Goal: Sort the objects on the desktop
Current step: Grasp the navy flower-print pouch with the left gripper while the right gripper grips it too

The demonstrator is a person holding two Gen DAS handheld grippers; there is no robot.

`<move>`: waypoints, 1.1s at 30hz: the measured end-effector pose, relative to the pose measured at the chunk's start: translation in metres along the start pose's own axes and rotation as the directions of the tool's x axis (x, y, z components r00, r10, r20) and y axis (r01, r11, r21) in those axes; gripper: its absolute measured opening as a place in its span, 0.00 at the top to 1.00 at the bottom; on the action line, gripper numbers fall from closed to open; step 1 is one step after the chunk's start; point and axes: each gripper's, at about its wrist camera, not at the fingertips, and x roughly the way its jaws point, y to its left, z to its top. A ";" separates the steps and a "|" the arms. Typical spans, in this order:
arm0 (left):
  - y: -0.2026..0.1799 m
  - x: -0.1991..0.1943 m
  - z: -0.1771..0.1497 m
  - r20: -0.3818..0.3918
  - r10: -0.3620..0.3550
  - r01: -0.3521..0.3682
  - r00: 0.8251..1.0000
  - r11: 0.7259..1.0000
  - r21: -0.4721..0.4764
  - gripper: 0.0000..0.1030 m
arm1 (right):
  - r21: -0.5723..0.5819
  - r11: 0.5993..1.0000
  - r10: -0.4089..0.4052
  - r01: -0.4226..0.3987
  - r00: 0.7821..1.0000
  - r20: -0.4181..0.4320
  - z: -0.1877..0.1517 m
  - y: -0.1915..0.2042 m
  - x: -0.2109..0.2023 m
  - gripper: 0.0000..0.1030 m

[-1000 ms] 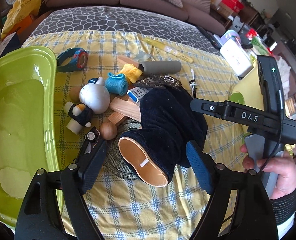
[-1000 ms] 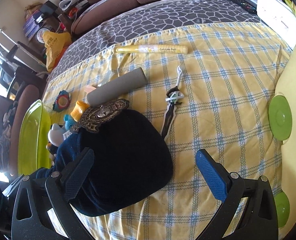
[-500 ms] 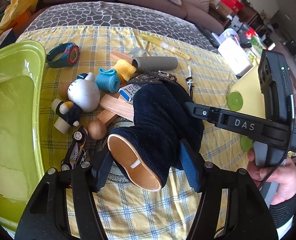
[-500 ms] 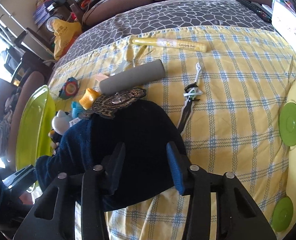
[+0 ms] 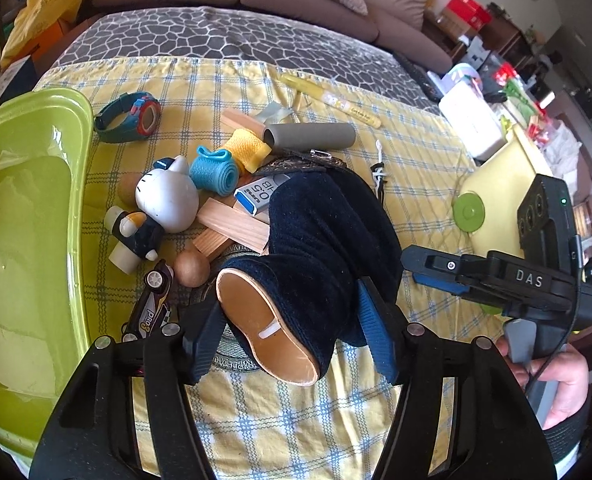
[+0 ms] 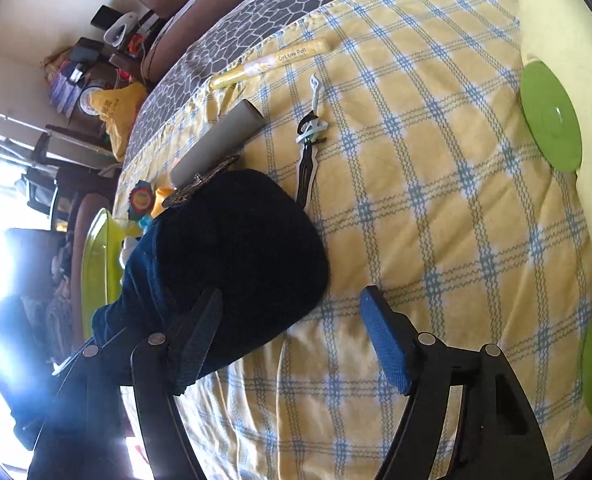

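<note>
The left gripper (image 5: 289, 330) pinched the navy slipper (image 5: 320, 248) just right of the green tray (image 5: 35, 128) (bare inside); the right gripper (image 6: 291, 336), opening, gripped nothing; the toy pile beside the tray remained unsorted.

On the checked cloth: one dark blue slipper (image 5: 320, 248); one green bin (image 5: 23, 240); one watch (image 5: 129, 118); one grey tube (image 5: 310, 136); two cloth rolls, one blue (image 5: 213, 170) and one yellow (image 5: 245, 148); one white cat toy (image 5: 167, 200); one penguin figure (image 5: 133, 236); one toy car (image 5: 149, 304); two wooden balls (image 5: 191, 268); at least three wooden blocks (image 5: 231, 228); one yellow swab tube (image 5: 330, 98); one lead case (image 5: 255, 196); one cream tray (image 6: 552, 60) carrying three green discs (image 6: 550, 118); two grippers
</note>
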 end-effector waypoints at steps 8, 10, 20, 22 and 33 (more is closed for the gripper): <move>-0.004 0.003 -0.002 -0.009 0.007 -0.006 1.000 1.000 0.006 0.43 | 0.080 0.984 0.166 -0.161 0.984 -0.067 -0.007 0.008 0.016 0.30; -0.006 0.003 -0.003 -0.012 0.001 -0.001 1.000 1.000 0.015 0.43 | 0.059 0.988 0.143 -0.140 0.988 -0.053 -0.004 0.014 0.014 0.33; -0.030 -0.010 -0.006 0.017 0.032 -0.034 0.999 0.993 0.111 0.38 | -0.062 0.990 0.130 -0.123 0.983 0.128 0.012 0.030 -0.029 0.74; -0.035 -0.020 -0.007 0.072 0.110 -0.120 0.991 0.980 0.158 0.29 | -0.083 0.989 0.135 -0.124 0.981 0.141 0.017 0.036 -0.032 0.74; 0.007 -0.030 0.004 0.111 0.098 -0.104 0.989 0.993 0.051 0.20 | -0.134 0.990 -0.029 0.045 0.992 0.119 0.011 0.050 -0.016 0.39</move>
